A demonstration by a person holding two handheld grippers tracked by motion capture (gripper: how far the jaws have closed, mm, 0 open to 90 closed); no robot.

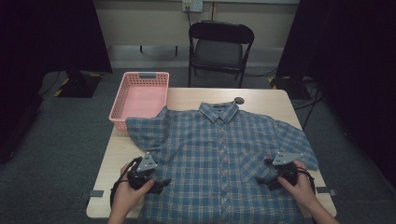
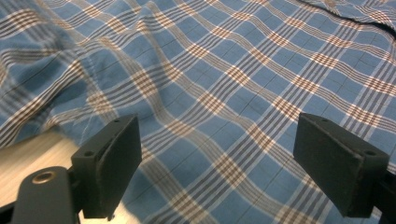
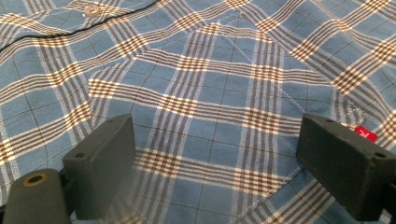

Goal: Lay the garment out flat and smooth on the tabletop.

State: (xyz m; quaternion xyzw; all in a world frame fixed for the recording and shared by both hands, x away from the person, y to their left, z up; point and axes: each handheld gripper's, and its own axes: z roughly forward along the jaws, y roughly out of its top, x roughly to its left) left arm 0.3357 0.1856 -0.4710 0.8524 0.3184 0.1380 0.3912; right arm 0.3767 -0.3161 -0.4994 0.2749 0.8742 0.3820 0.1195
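Between your two grippers the blue plaid shirt [image 1: 219,154] lies spread flat, face up, on the counter [image 1: 114,156], collar away from you. Your left gripper [image 1: 161,183] sits low at the shirt's left hem edge, jaws wide apart with nothing between them; bare counter shows just outside its left jaw. Your right gripper [image 1: 262,179] hovers over the chest pocket [image 3: 224,116], its jaws also spread, holding nothing. Beyond your left gripper, at the counter's far left corner, a pink basket [image 1: 140,98] stands with the shirt's sleeve touching its front wall. Behind the counter stands a folding chair [image 1: 219,46].
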